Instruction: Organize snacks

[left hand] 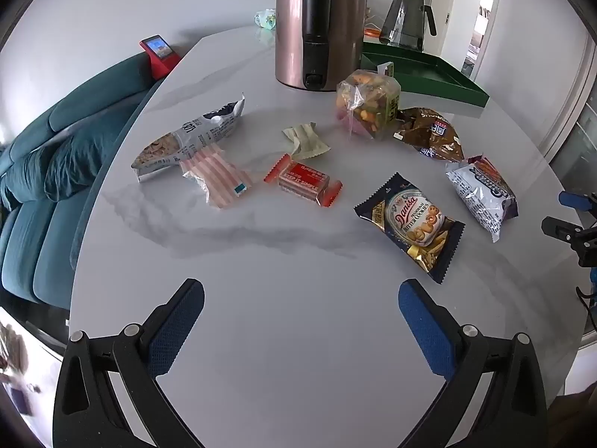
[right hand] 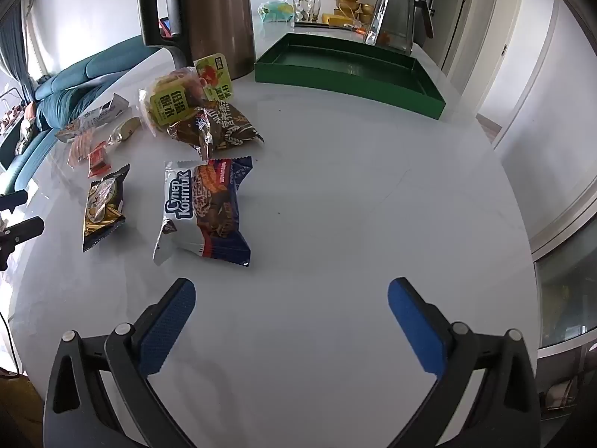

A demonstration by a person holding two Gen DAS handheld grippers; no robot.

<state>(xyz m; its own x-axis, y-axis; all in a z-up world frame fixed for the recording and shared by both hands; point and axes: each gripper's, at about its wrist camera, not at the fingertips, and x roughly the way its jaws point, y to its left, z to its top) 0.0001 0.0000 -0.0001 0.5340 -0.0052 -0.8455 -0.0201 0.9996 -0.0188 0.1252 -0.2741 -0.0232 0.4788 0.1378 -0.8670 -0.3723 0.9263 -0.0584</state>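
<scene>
Several snack packs lie scattered on the white marble table (left hand: 298, 254). In the left wrist view: a Danisa cookie pack (left hand: 410, 226), a white-and-blue wafer pack (left hand: 481, 196), a red candy (left hand: 304, 183), a pink striped packet (left hand: 218, 179), a grey bag (left hand: 186, 138), a clear bag of mixed snacks (left hand: 367, 102), a brown bag (left hand: 429, 134). A green tray (right hand: 350, 71) stands empty at the back. My left gripper (left hand: 301, 300) is open and empty over bare table. My right gripper (right hand: 291, 298) is open and empty, just short of the wafer pack (right hand: 207, 211).
A tall rose-gold kettle (left hand: 317, 26) stands behind the snacks, left of the tray. A glass pitcher (right hand: 395, 11), a glass and gold cups stand behind the tray. A teal sofa (left hand: 56, 171) lies beyond the table's left edge. A red device (left hand: 158, 54) sits at the far left.
</scene>
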